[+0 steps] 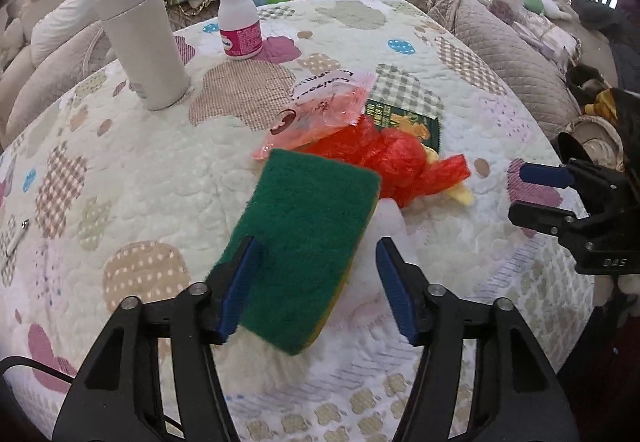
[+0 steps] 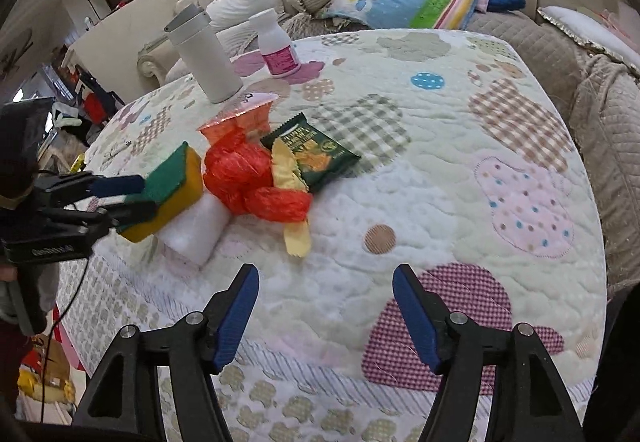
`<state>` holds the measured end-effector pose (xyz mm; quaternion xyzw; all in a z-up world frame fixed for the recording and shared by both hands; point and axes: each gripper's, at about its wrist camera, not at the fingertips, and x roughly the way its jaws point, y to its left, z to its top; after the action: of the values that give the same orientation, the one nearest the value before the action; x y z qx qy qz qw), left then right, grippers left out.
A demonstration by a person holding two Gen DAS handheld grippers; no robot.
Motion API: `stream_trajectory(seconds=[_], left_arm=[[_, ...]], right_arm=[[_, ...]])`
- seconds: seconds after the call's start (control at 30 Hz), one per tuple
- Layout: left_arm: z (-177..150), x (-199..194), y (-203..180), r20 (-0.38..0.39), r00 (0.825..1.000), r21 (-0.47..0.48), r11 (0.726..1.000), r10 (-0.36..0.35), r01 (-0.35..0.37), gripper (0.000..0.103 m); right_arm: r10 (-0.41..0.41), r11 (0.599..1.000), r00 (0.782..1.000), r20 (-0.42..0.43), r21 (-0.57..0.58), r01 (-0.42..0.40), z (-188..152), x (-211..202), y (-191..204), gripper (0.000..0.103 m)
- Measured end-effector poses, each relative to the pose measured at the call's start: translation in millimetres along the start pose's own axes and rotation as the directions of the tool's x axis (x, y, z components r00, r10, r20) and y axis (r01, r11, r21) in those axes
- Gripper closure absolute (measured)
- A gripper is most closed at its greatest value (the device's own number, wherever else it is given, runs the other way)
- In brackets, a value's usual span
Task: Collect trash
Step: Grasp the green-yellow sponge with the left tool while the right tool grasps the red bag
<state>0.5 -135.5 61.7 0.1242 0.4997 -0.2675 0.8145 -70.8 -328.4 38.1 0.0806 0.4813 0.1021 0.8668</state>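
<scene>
Presently, the trash lies heaped at mid-table on the quilted cover (image 2: 440,202): a red plastic bag (image 2: 248,178), a green snack packet (image 2: 316,150), a yellow wrapper (image 2: 292,178) and an orange-tinted clear packet (image 1: 316,114), all touching or overlapping one another. Risks, as judged: the green-and-yellow sponge (image 1: 308,238) rests tilted on a white block (image 2: 200,230), right against the heap, and sits between the left gripper (image 1: 316,282) jaws; a closure here would seize the sponge, which may not be trash at all, or nudge it off its perch; the light wrappers may slide on the soft quilt or part company if pinched at one edge; the white tumbler (image 1: 140,38) and the pink-labelled bottle (image 1: 240,22) stand upright behind the heap and could be toppled by an over-long reach; both tools converging on one pile may foul each other. Left claw: spread roughly midway; its left pad (image 1: 240,286) lies at the sponge's edge, the right pad apart from it; released, not clamped. Right gripper (image 2: 324,314): spread to a like degree, hanging over bare quilt short of the heap; it holds and touches nothing.
</scene>
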Motion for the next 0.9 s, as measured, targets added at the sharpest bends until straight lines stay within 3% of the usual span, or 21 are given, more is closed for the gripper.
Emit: stream_trajectory(seconds=[0.13,0.23,0.3,0.33,0.4,0.47,0.57,0.7,0.8,0.9], left_arm=[[2.4,6.9,5.7,-0.002,1.0,-0.009,1.0,-0.003,0.003,0.036],[2.6,16.7,9.2,-0.028,0.999,-0.007,0.999,0.043,-0.043,0.036],[1.0,16.6,18.6,-0.017,1.0,-0.059,0.998,0.001,-0.002,0.037],[0.0,14.7,25.3,-0.006,1.0,-0.095,0.995,-0.019,0.018,0.04],[-1.3,11.0,37.8,-0.001,1.0,-0.147,0.989,-0.03,0.03,0.064],[-2.6,7.4,47.6,0.003,1.0,-0.187,0.982,-0.023,0.023,0.077],[-6.9,0.8,59.4,0.013,1.0,-0.241,0.97,-0.023,0.025,0.079],[-12.1,-10.3,60.5,0.036,0.999,-0.27,0.963,-0.011,0.02,0.08],[-14.6,-20.0,57.8,0.053,0.999,-0.281,0.959,-0.011,0.025,0.08],[-15.3,-27.4,54.6,0.067,0.998,-0.284,0.958,-0.013,0.032,0.08]], right_arm=[[0.007,1.0,1.0,0.001,-0.013,-0.007,10.0,4.5,5.1,0.034],[0.024,1.0,1.0,0.014,-0.019,-0.023,21.8,5.6,9.8,0.034],[0.036,0.999,0.999,0.024,-0.04,-0.035,31.4,6.6,16.7,0.034],[0.044,0.997,0.999,0.031,-0.06,-0.042,37.5,7.8,22.4,0.034],[0.062,0.995,0.998,0.032,-0.085,-0.059,45.0,11.7,31.0,0.034],[0.088,0.99,0.996,0.031,-0.111,-0.084,55.2,19.9,42.4,0.034],[0.104,0.983,0.994,0.022,-0.155,-0.099,65.0,35.9,59.2,0.034],[0.069,0.971,0.997,-0.024,-0.226,-0.072,71.8,69.8,81.4,0.052],[-0.02,0.957,1.0,-0.024,-0.291,0.012,69.8,88.5,89.0,0.062],[0.034,0.968,0.999,-0.023,-0.249,-0.039,68.9,76.8,79.6,0.07]])
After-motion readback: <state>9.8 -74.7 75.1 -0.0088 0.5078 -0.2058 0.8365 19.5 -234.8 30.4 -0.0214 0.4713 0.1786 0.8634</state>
